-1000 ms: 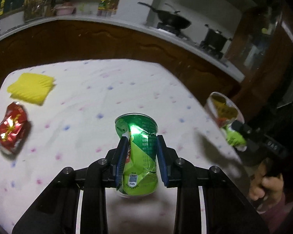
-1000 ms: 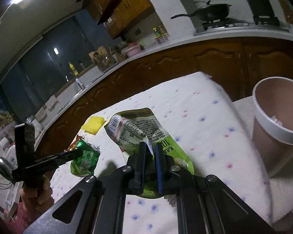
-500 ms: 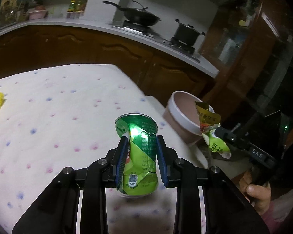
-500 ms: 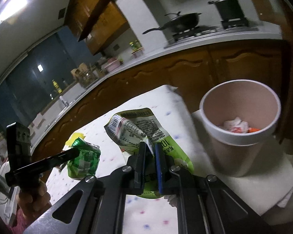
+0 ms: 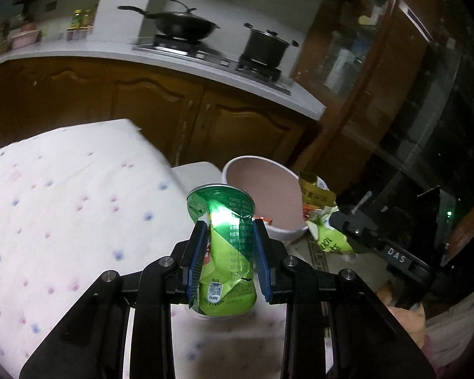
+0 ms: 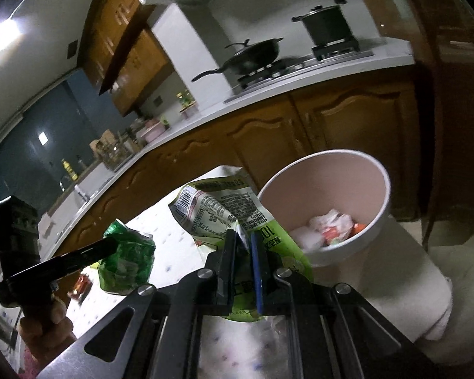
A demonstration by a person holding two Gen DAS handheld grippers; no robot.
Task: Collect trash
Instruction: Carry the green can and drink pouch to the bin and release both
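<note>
The left gripper [image 5: 229, 254] pinches a crushed green can [image 5: 226, 246] upright; the right gripper [image 6: 243, 252], nearly closed, clamps a green snack wrapper [image 6: 221, 211]. The pink bin [image 6: 376, 170] waits just ahead of both, ready for dropping.

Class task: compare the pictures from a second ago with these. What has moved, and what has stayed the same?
Both hands have swung away from the dotted tablecloth toward the bin, which now sits close ahead. Nothing was grasped or released: the left gripper still clamps the green can, and the right gripper still pinches the snack bag.
</note>
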